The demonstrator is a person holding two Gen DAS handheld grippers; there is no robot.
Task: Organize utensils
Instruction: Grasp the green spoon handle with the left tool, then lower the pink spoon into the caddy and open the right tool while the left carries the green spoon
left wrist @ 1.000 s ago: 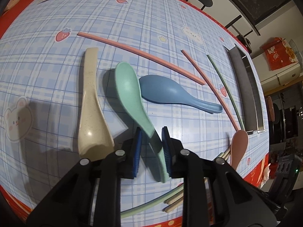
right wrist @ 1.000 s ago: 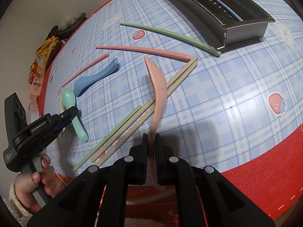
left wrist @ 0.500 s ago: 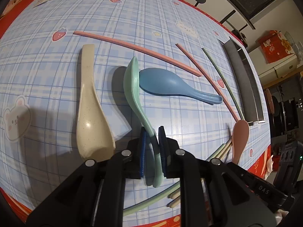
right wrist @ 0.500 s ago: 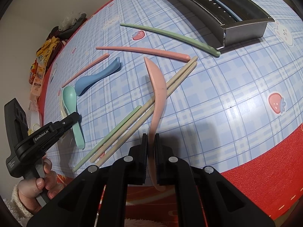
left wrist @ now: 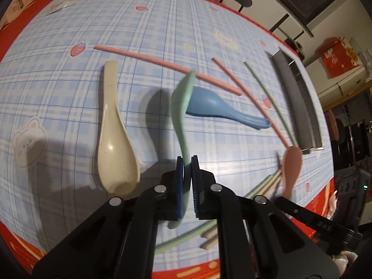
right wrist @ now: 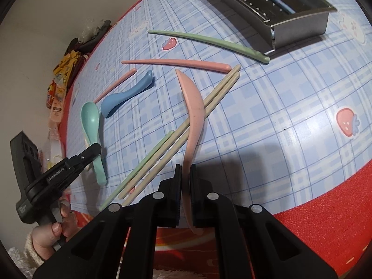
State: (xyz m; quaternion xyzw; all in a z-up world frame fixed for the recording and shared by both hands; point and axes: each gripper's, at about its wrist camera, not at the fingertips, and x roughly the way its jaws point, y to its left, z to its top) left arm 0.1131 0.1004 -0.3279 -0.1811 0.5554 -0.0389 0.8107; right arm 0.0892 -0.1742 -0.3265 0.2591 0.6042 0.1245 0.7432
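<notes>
Clamping the handle of a green spoon (left wrist: 181,116), the left gripper (left wrist: 187,162) has its blue pads pressed tight on either side of it; its jaws have just been closing onto that handle. The spoon's bowl is turned on edge and points away across the blue checked tablecloth (left wrist: 69,121), overlapping the near end of a blue spoon (left wrist: 218,110) that lies flat beside it. A cream spoon (left wrist: 114,139) lies to the left, apart from both, bowl toward the camera.

The right gripper (right wrist: 185,172) is likewise closed on the handle of a pink spoon (right wrist: 193,107), whose bowel-end rises over a pair of beige chopsticks (right wrist: 186,127) and a green chopstick (right wrist: 144,162) lying side by side. Further out lie a pink chopstick (right wrist: 176,62), a second pink chopstick (right wrist: 116,84) and another green chopstick (right wrist: 209,41), the last ending just beside a metal tray (right wrist: 300,26) at the far side of the table. A hand (right wrist: 52,230) in a fleecy sleeve holds the left tool.
</notes>
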